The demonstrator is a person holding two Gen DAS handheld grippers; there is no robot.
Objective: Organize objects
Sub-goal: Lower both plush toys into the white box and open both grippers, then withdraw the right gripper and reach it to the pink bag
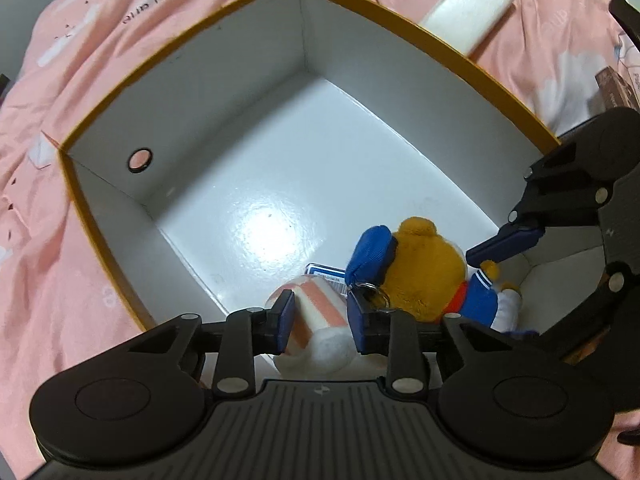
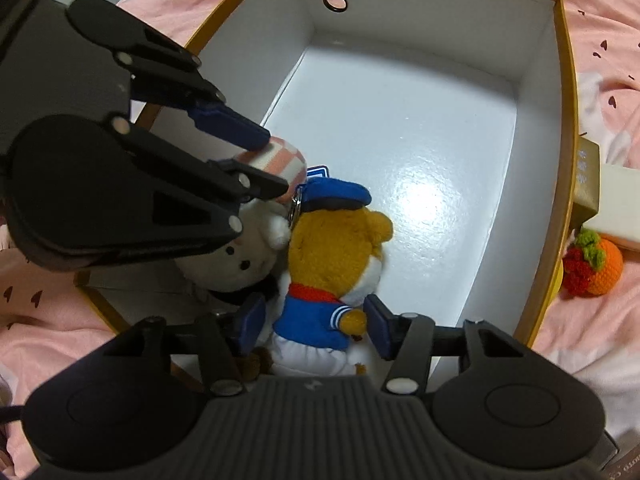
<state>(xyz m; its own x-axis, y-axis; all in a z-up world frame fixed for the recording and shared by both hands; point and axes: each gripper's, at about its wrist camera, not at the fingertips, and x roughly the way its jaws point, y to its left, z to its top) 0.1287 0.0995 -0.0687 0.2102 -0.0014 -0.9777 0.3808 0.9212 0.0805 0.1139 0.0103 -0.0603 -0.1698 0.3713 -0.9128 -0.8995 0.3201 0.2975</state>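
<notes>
Bedding in pink [image 1: 80,240] lies under everything we see, and on it stands the open box [image 1: 120,92], white inside with an orange rim. Our left tool [image 1: 320,314] points down into the box's near left corner, its blue pads set on either side of the white plush [image 1: 320,328], around the pink-and-white striped part; from the right wrist view the pads [image 2: 236,130] appear to press on that striped part, so we read the tool as clenched on the plush. Just beside it to the right lies the bear plush [image 2: 332,248] in a blue cap and sailor top, touching the white plush, with a metal key ring [image 1: 374,294] at its cap. Our right tool [image 2: 316,326] straddles the bear's blue torso with its jaws parted; whether the pads touch the bear we cannot tell. Right of the box, on the bedding, sit a crocheted fruit [image 2: 596,268] and a white block [image 1: 468,12].
</notes>
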